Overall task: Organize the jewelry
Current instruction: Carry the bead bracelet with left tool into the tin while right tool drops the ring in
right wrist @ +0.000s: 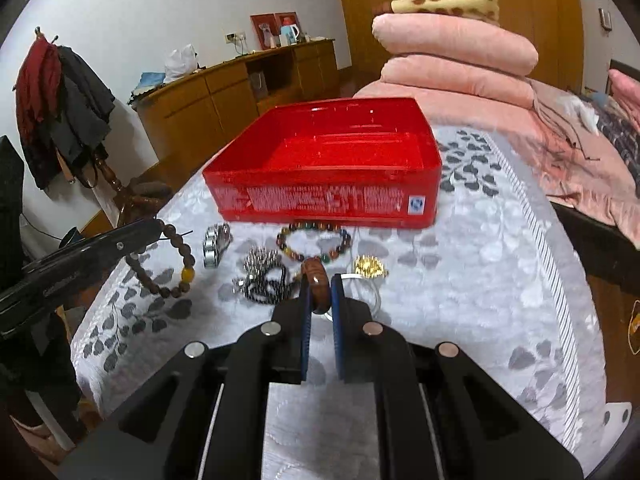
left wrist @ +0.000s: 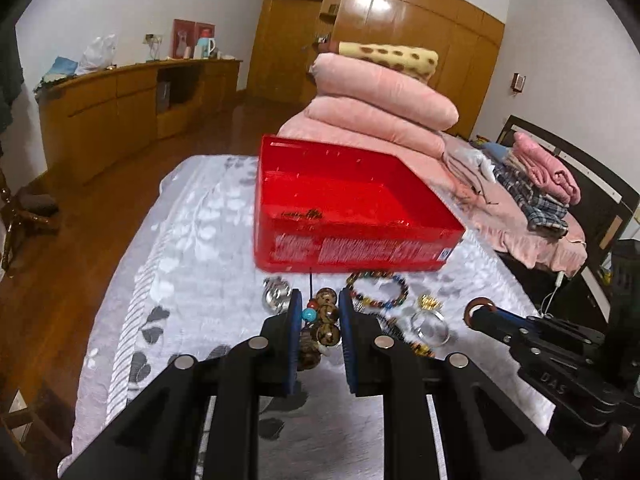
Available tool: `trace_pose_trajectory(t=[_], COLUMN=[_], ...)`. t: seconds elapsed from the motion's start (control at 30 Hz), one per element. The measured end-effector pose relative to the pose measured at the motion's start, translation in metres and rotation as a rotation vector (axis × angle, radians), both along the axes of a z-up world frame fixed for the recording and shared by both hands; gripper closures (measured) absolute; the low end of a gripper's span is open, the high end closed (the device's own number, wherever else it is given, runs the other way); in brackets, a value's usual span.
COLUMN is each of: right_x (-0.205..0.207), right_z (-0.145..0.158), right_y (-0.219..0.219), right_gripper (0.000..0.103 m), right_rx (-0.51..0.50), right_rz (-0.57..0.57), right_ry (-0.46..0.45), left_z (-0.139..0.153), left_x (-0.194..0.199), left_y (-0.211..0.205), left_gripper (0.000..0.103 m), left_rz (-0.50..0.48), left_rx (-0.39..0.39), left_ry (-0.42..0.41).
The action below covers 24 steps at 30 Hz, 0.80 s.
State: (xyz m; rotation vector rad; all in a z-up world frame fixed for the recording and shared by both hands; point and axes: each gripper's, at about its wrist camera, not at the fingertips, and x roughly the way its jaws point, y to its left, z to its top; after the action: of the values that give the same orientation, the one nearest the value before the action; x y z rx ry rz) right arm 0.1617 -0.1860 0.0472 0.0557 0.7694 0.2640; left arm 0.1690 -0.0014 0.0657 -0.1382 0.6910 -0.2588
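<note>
A red open box (left wrist: 352, 208) (right wrist: 324, 168) stands on the grey patterned bedspread (left wrist: 192, 248) with a small dark piece of jewelry (left wrist: 304, 214) inside. My left gripper (left wrist: 320, 300) is shut on a brown bead bracelet (left wrist: 324, 320), which hangs from it in the right wrist view (right wrist: 176, 264). My right gripper (right wrist: 319, 280) is shut on a brown wooden ring (right wrist: 316, 280), also shown in the left wrist view (left wrist: 478, 308). On the bedspread lie a multicolour bead bracelet (right wrist: 316, 240), a silver piece (right wrist: 216, 244), a dark bead cluster (right wrist: 264, 276), a gold piece (right wrist: 370, 266) and a clear bangle (left wrist: 432, 326).
Folded pink quilts (left wrist: 380, 108) are stacked behind the box. Clothes (left wrist: 536, 184) lie on the bed to the right. A wooden cabinet (left wrist: 120, 108) lines the far wall, and a coat stand (right wrist: 68, 112) with clothes is at the left beyond the bed edge.
</note>
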Motion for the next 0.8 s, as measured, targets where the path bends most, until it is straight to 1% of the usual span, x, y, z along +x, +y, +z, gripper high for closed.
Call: trace_pose_trajectory(t=[0.2, 0.5, 0.8], right_x=[0.011, 0.032, 0.072], right_z=[0.009, 0.033, 0.055], right_y=[0.002, 0.000, -0.004], right_gripper=[0.095, 0.095, 0.095], right_rx=[-0.001, 0.007, 0.013], right_rz=[0.006, 0.008, -0.007], right_ry=[-0.015, -0.065, -0.103], left_z=[0.010, 0.030, 0.054], left_x=[0.010, 0.026, 0.057], left_y=[-0.008, -0.018, -0.026], left_gripper=[0.085, 0.085, 0.085], left_rz=[-0.017, -0.037, -0.051], left_rx=[-0.017, -0.047, -0.076], left_ry=[-0.023, -0.071, -0.137])
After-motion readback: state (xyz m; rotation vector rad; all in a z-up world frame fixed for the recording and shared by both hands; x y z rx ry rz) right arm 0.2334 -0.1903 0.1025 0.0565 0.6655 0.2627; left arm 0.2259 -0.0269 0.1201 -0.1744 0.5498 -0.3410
